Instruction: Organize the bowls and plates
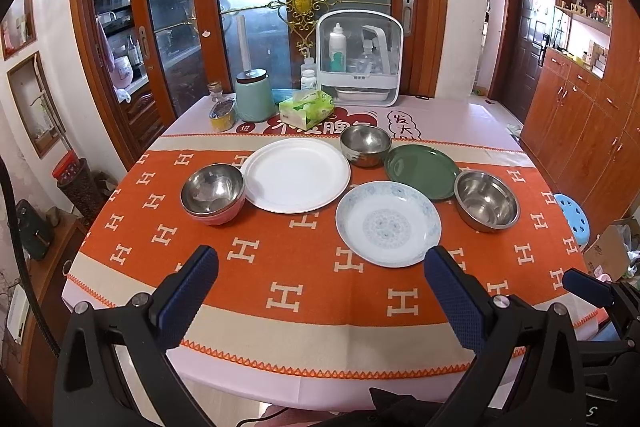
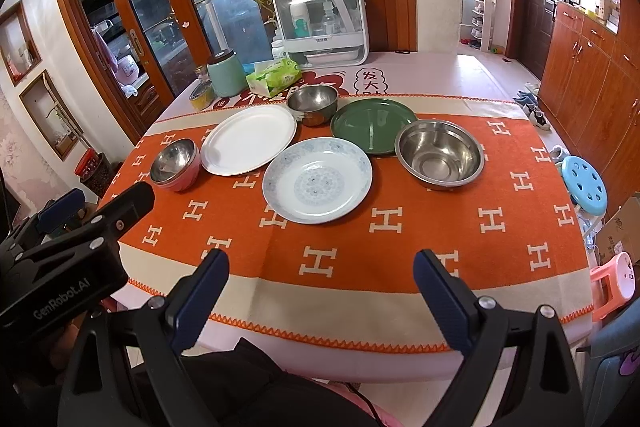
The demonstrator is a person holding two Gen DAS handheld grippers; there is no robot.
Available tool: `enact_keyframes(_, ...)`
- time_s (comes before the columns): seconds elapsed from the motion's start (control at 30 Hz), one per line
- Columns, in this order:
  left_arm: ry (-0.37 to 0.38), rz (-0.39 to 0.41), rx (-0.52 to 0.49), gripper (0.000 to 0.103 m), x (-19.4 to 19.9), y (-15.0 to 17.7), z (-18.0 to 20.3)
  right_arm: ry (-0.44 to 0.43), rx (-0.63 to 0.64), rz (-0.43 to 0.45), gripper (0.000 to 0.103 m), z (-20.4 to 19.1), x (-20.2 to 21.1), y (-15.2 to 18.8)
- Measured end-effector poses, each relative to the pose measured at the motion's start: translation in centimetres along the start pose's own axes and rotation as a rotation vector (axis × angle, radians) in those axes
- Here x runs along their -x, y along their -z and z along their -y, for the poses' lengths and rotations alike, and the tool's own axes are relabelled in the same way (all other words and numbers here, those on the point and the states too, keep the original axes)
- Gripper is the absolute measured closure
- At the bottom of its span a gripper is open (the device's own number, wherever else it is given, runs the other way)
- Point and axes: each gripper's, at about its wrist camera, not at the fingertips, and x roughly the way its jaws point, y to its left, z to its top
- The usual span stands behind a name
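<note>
On the orange cloth lie a white plate point(image 1: 295, 175) point(image 2: 249, 139), a blue-patterned plate point(image 1: 388, 223) point(image 2: 317, 179) and a green plate point(image 1: 422, 171) point(image 2: 374, 125). A pink-sided steel bowl point(image 1: 213, 193) point(image 2: 175, 164) stands at left, a steel bowl point(image 1: 365, 145) point(image 2: 313, 103) at the back, a wider steel bowl point(image 1: 487, 201) point(image 2: 439, 154) at right. My left gripper point(image 1: 320, 259) and right gripper point(image 2: 320, 263) are open and empty above the table's near edge, short of the dishes.
At the back of the table stand a green canister point(image 1: 255, 95), a tissue pack point(image 1: 306, 109), a yellow tin point(image 1: 222, 115) and a white case with bottles point(image 1: 359, 57). A blue stool point(image 2: 584, 185) and a pink stool point(image 2: 612, 285) stand at right.
</note>
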Motion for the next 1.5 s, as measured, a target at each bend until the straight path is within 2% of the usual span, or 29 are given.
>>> enact_keyframes(0.67,0.002,-0.011,0.0,0.001,0.0,-0.1,-1.3,0.008,-0.002,-0.006,0.009,0.7,0.1,-0.3)
enact_keyframes(1.1,0.012,-0.046,-0.018,0.001,-1.7,-0.5,-0.9,0.018,-0.039,-0.018,0.009,0.7,-0.5,-0.8)
enact_keyframes(1.5,0.024,-0.115,-0.037,0.001,-4.3,-1.4,-4.3,-0.014,-0.124,-0.023,0.009,-1.3,-2.8,-2.2)
